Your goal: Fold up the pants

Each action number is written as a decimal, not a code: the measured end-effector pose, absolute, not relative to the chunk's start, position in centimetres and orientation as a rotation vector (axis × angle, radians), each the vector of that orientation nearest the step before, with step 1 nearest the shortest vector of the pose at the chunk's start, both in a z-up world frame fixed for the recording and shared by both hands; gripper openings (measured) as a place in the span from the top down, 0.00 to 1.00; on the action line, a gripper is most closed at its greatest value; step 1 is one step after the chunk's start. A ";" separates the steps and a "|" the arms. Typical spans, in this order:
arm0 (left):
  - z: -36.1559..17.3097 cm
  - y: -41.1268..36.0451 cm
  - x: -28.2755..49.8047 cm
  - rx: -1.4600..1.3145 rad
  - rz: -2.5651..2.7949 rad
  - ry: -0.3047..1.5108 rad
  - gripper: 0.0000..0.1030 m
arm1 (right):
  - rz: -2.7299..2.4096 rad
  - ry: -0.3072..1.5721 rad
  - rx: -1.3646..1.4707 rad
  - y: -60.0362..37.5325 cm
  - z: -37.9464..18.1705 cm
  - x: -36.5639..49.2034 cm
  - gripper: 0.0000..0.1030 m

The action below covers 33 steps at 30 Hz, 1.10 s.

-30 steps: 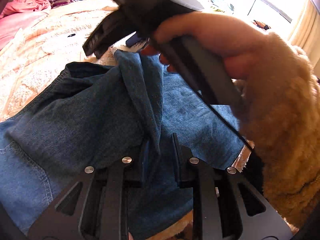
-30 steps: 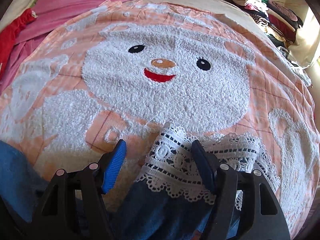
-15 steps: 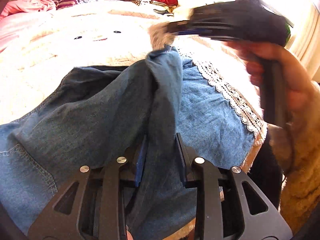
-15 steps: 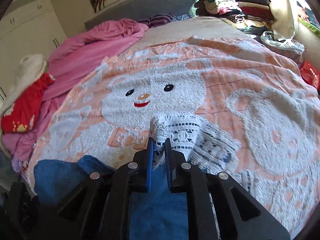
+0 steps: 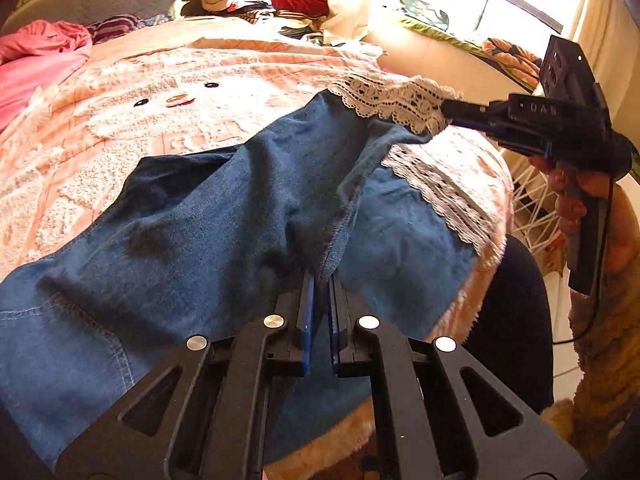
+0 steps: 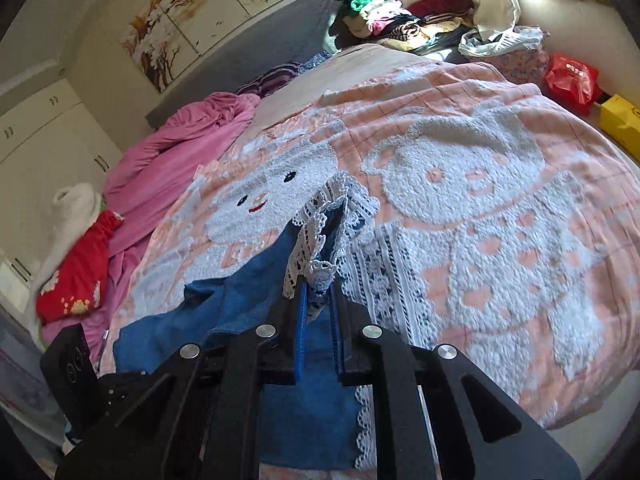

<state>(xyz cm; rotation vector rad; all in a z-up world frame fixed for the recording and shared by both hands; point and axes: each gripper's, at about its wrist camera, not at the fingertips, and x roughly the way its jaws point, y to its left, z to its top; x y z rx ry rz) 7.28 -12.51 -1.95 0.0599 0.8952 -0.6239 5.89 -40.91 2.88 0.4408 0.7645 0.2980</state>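
Denim pants [image 5: 208, 216] with white lace hem [image 5: 392, 98] lie spread on peach bear-pattern blanket [image 5: 132, 92] covering the bed; upper leg raised off the lower one. Left gripper [image 5: 319, 280]: jaws closed, pinching a ridge of denim along the raised leg's edge, near the bed's front edge. Right gripper [image 6: 320, 288]: jaws closed on the lace hem of the raised leg, holding it clear of the blanket; the lower leg's lace hem lies flat beneath it. Right hand [image 5: 576, 196] visible on that gripper's handle. Pink bedding [image 6: 180, 144] at far left; clothes pile [image 6: 404, 12] at the bed's far end.
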 end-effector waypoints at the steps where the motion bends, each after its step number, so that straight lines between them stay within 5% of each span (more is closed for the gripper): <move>1: -1.9 -12.5 6.6 0.069 -0.631 0.894 0.98 | 0.294 0.768 0.445 -41.2 2.6 5.1 0.90; 9: -3.4 -13.9 6.0 0.165 -0.623 0.918 0.98 | 0.244 0.857 0.482 -43.1 -1.0 1.8 0.85; 14: -3.8 -14.5 6.3 0.190 -0.623 0.905 0.98 | 0.234 0.859 0.495 -43.1 -1.4 1.6 0.52; 17: -4.1 -14.8 6.6 0.187 -0.623 0.909 0.98 | 0.221 0.856 0.511 -43.6 -1.7 2.4 0.57; 18: -4.2 -14.9 6.7 0.184 -0.628 0.912 0.98 | 0.226 0.858 0.508 -43.6 -1.7 2.8 0.65; 19: -4.1 -14.8 6.7 0.183 -0.630 0.914 0.99 | 0.228 0.854 0.498 -43.7 -1.7 3.0 0.86; 20: -3.9 -14.8 6.6 0.185 -0.632 0.910 0.99 | 0.227 0.853 0.488 -43.7 -1.6 3.1 0.90; 33: -3.8 -14.7 3.5 0.248 -0.678 0.922 0.99 | 0.201 0.902 0.398 -44.1 -2.4 -0.4 0.90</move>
